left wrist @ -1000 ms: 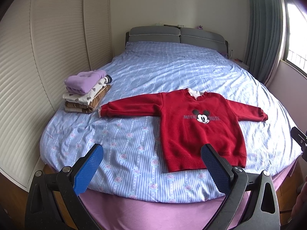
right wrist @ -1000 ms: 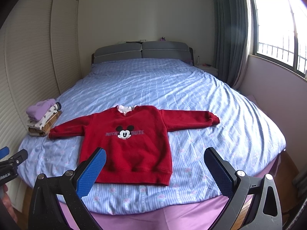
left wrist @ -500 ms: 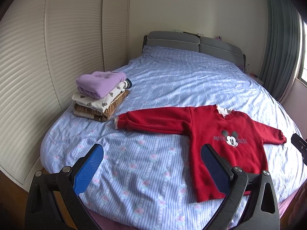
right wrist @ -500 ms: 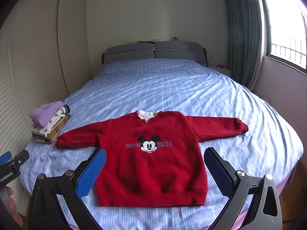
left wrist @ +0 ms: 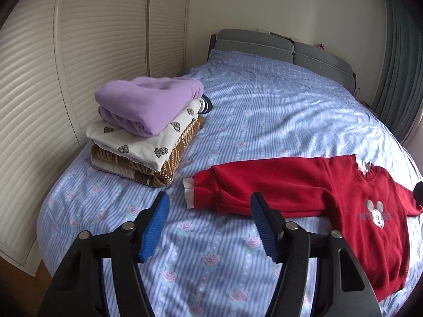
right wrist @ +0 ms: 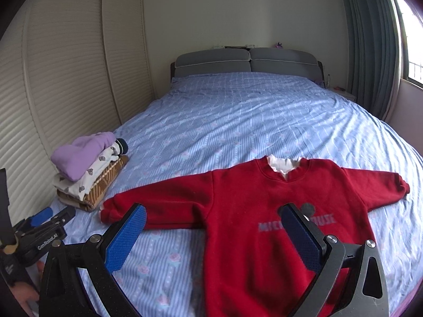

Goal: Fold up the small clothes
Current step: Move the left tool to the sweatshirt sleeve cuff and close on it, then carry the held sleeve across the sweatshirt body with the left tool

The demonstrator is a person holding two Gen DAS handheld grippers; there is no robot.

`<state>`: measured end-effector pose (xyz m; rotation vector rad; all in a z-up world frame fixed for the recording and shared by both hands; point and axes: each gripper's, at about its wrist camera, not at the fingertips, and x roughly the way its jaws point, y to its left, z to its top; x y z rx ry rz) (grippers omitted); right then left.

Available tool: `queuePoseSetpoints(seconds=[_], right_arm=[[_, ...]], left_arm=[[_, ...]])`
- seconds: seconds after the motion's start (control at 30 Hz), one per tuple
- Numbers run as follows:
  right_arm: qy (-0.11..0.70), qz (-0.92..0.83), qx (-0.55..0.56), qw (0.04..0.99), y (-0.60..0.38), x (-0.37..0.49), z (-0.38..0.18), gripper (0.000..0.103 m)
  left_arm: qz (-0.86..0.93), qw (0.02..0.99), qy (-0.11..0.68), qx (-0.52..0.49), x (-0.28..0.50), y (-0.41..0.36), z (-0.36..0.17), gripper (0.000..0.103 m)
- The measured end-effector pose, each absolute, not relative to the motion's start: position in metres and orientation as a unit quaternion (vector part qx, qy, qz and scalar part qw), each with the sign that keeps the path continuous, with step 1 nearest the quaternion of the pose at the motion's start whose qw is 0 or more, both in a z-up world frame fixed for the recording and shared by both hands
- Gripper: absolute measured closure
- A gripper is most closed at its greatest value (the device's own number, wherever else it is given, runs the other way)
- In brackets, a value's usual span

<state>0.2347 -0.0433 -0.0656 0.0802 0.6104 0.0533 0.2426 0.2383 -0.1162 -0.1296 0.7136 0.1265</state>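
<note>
The left hand-held gripper (left wrist: 208, 222) hangs with fingers apart just short of the red sweatshirt (right wrist: 264, 211), spread flat on the bed (right wrist: 238, 121); the right hand-held gripper (right wrist: 211, 227) gapes over its chest. Best pinch the white cuff (left wrist: 188, 193) squarely, then carry the sleeve across

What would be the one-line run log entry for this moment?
red sweatshirt: flat, unfolded | left gripper: open, near sleeve cuff | right gripper: open, above sweatshirt | folded stack: beside

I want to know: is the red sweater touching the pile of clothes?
Apart. The left wrist view shows striped sheet between the sweater cuff and the pile.
</note>
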Motion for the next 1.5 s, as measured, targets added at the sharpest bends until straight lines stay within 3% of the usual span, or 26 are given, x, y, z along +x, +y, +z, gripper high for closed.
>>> queuePoseSetpoints(seconds=[0.2,0.73,0.97,1.03,1.23,1.5], right_arm=[[0.317,0.032,0.034,0.947,-0.011,0.267,-0.091,0.000],[0.344,0.032,0.010,0.938,0.025,0.295,-0.127,0.000],[0.343,0.026,0.008,0.939,0.022,0.294,-0.126,0.000],[0.342,0.023,0.008,0.939,0.020,0.293,-0.125,0.000],[0.339,0.016,0.006,0.941,0.012,0.288,-0.118,0.000],[0.321,-0.006,0.017,0.947,-0.030,0.269,-0.096,0.000]], left_arm=[[0.027,0.916,0.387,-0.103,0.292,0.272,-0.170,0.068],[-0.005,0.889,0.410,-0.202,0.330,0.314,-0.225,0.069],[-0.020,0.879,0.419,-0.226,0.337,0.311,-0.233,0.089],[-0.015,0.880,0.418,-0.223,0.334,0.310,-0.231,0.097],[0.005,0.894,0.401,-0.198,0.322,0.303,-0.209,0.098],[-0.017,0.920,0.362,-0.152,0.311,0.261,-0.135,0.098]])
